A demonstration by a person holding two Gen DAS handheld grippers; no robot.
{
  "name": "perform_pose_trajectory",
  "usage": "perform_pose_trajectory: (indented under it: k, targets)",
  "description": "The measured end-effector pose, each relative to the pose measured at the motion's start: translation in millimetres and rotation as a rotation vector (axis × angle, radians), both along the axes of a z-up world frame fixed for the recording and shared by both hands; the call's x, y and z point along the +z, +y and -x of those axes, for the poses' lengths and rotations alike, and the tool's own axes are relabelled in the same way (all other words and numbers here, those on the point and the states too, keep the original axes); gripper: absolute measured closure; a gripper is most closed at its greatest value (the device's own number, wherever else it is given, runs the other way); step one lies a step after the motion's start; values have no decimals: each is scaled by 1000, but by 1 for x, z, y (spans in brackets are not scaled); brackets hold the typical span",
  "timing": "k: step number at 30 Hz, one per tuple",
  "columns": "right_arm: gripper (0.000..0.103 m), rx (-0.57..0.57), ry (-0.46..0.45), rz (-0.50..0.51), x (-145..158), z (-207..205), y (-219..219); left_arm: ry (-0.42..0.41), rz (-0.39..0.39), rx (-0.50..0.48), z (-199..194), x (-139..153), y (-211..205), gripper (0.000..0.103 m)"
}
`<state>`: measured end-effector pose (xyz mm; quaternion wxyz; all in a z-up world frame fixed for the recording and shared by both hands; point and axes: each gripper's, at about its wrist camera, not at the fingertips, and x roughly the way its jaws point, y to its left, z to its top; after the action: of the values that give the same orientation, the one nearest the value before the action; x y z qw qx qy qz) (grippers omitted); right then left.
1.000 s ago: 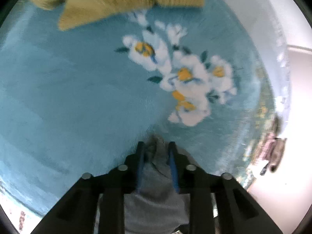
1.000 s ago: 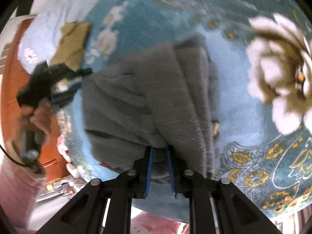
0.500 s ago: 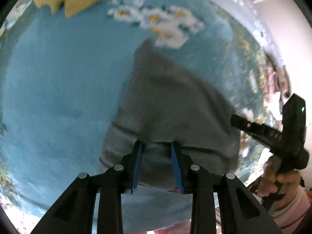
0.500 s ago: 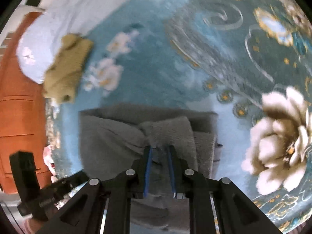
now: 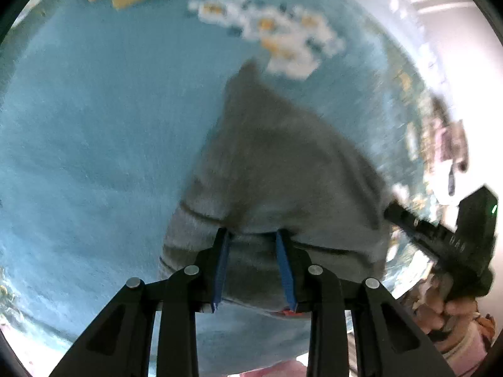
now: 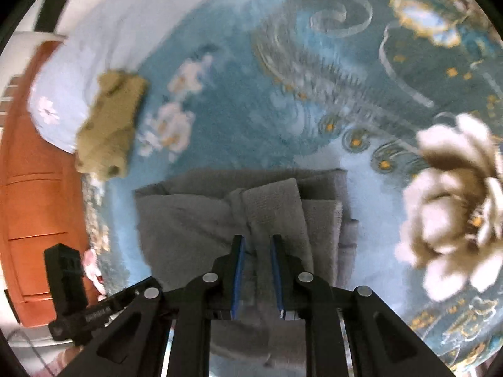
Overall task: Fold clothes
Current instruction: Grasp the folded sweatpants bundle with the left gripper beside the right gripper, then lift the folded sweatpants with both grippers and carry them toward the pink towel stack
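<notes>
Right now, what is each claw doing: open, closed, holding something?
Left claw: closed on the near edge of the grey garment.
Right claw: closed on a bunched fold of the same grey garment; its jaws have just been opening slightly.

Two garments on one blue floral bedspread (image 6: 226,119): one grey knitted piece (image 6: 195,220), one mustard-yellow piece (image 6: 110,125). Two black two-finger grippers, a left gripper (image 5: 253,235) and a right gripper (image 6: 256,242), each with two blue-lined fingers; one hand (image 5: 440,311) in view, wrapped around the right gripper's handle. One pale blue pillow (image 6: 69,94) with one pink flower printed on it, and one orange-brown wooden cabinet (image 6: 34,220).
</notes>
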<state>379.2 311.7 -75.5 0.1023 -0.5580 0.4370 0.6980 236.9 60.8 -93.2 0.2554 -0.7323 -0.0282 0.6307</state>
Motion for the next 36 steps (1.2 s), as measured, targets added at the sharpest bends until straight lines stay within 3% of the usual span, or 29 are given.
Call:
perform_pose_trajectory:
  k: [1, 3, 4, 7, 9, 11, 20, 26, 33, 34, 36]
  targets:
    - [77, -8, 19, -16, 8, -7, 1, 21, -12, 5, 3, 6, -3, 72]
    - [48, -32, 10, -32, 11, -24, 3, 39, -4, 8, 7, 7, -7, 72]
    - [42, -51, -3, -22, 7, -32, 4, 42, 4, 5, 10, 5, -9, 72]
    - [41, -84, -59, 35, -11, -54, 6, 43, 39, -24, 20, -8, -8, 70]
    - [40, -103, -73, 64, -23, -55, 5, 40, 37, -48, 23, -16, -5, 59]
    - [38, -120, -63, 90, -30, -54, 4, 24, 12, -60, 25, -20, -5, 42]
    - [20, -199, -20, 204, -72, -34, 14, -155, -116, 4, 31, -49, -12, 24]
    - [19, -136, 9, 223, -70, -25, 6, -239, -192, 112, 36, -66, -23, 19]
    - [22, -200, -10, 233, -76, -15, 5, -234, -177, 132, 36, -64, -22, 20]
    - [24, -203, -12, 230, -75, -13, 4, -231, -171, 137, 36, -64, -22, 22]
    - [41, -211, -14, 237, -74, -10, 2, -227, -156, 144, 34, -61, -20, 28]
